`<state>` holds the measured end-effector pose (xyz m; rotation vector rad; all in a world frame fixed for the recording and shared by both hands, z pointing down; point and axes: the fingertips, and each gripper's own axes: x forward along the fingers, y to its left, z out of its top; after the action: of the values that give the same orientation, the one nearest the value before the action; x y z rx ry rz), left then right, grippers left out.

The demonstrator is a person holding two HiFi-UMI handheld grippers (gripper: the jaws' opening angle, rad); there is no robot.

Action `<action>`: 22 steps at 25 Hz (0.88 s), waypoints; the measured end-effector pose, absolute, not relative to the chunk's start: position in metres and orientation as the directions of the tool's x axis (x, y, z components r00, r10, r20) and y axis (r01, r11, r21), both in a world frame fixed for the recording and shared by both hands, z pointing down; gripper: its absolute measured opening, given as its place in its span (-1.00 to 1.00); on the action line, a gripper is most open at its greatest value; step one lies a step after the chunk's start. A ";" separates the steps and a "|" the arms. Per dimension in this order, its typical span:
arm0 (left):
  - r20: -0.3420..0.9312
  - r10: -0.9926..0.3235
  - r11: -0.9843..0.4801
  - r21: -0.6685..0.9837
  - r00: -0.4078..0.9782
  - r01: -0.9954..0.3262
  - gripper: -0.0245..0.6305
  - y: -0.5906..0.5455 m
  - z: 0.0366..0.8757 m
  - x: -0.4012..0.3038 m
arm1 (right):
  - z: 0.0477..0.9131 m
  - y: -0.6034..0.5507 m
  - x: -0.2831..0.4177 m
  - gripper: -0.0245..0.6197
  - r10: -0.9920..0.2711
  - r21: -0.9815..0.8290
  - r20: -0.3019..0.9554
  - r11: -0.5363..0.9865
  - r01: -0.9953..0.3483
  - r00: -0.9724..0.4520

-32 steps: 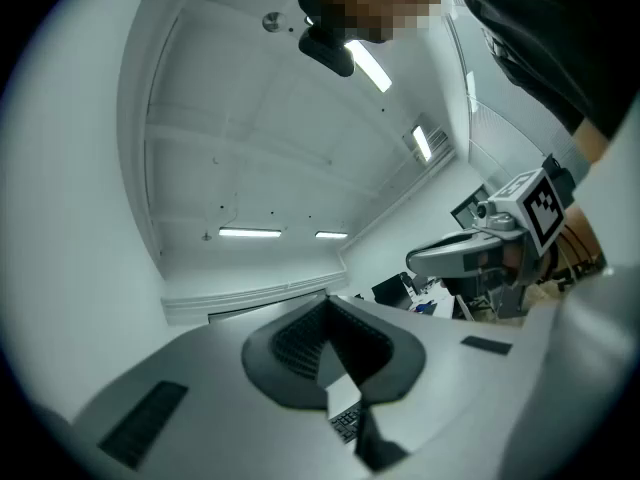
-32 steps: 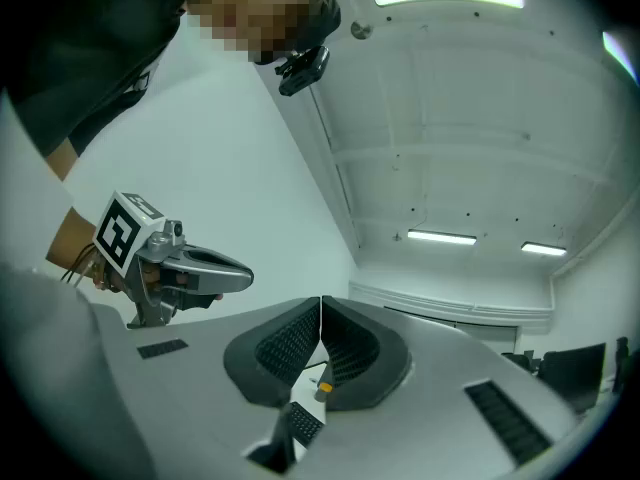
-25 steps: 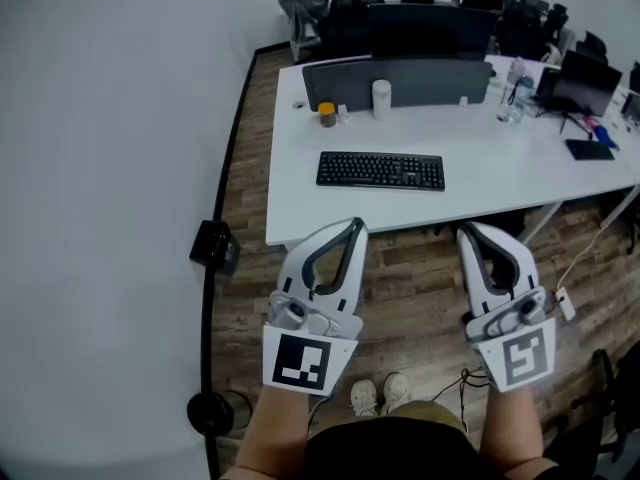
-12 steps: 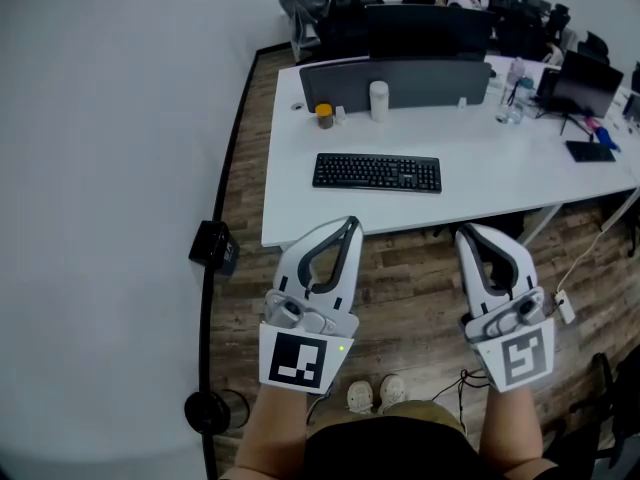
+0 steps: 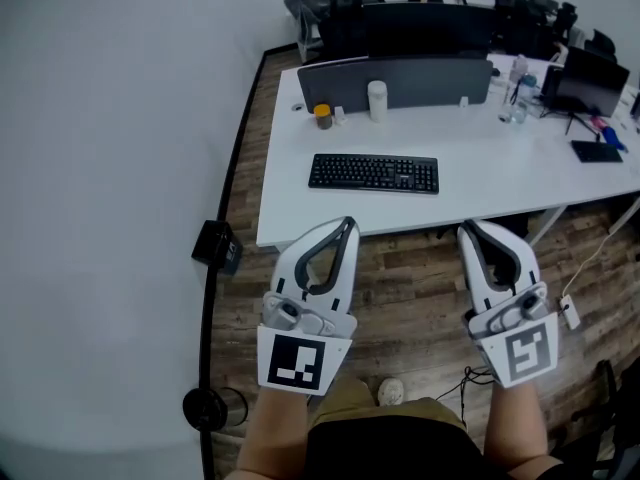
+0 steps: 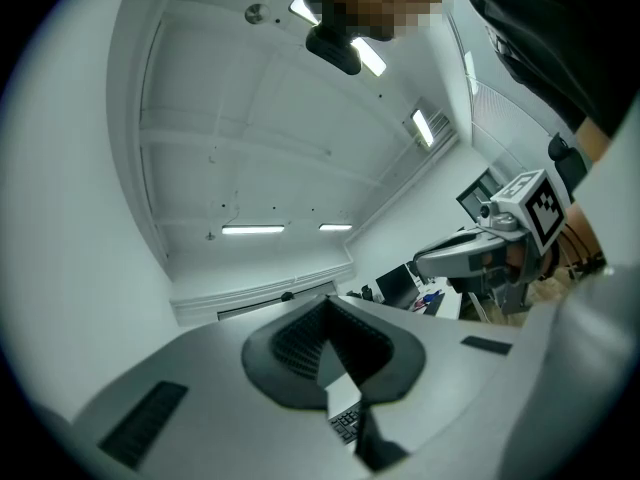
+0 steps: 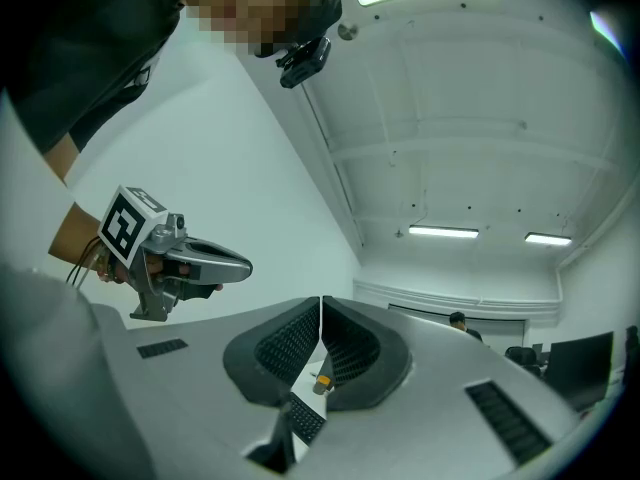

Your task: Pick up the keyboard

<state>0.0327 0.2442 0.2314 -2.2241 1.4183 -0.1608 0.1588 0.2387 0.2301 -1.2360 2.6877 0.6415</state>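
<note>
The black keyboard (image 5: 374, 173) lies flat near the front edge of the white table (image 5: 480, 183). Both grippers are held over the wooden floor, short of the table and apart from the keyboard. My left gripper (image 5: 350, 224) points at the table's front edge just left of the keyboard, jaws shut and empty. My right gripper (image 5: 467, 230) is level with it on the right, also shut and empty. Below the shut left gripper (image 6: 327, 308), the left gripper view shows a sliver of the keyboard (image 6: 346, 424). The right gripper (image 7: 321, 304) likewise shows the keyboard (image 7: 305, 418) below its shut jaws.
A grey divider panel (image 5: 395, 80) stands behind the keyboard, with a white bottle (image 5: 377, 100) and an amber jar (image 5: 323, 116) before it. Bottles (image 5: 515, 93), a monitor (image 5: 590, 68) and a black tablet (image 5: 598, 150) sit at the right. The wall and a black box (image 5: 216, 246) lie left.
Both grippers have edged forward toward the table and stayed shut. The person has taken a step, and the table sits slightly further left in the head view.
</note>
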 end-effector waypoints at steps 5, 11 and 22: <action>-0.165 -0.887 -0.319 -0.458 0.432 -0.830 -0.90 0.240 0.232 0.037 | 0.235 0.234 0.173 -0.81 -0.698 0.319 -0.274 0.583 -0.747 -0.662; -0.174 -0.891 -0.300 -0.469 0.420 -0.831 -0.90 0.224 0.234 0.031 | 0.238 0.216 0.168 -0.81 -0.685 0.316 -0.285 0.593 -0.740 -0.671; -0.177 -0.893 -0.291 -0.478 0.415 -0.829 -0.90 0.142 0.240 0.001 | 0.243 0.134 0.142 -0.81 -0.694 0.313 -0.277 0.589 -0.745 -0.665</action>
<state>0.0006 0.1422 0.2400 -2.1731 1.4582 -0.1676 0.1420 0.1343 0.2434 -1.2223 2.6870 0.6189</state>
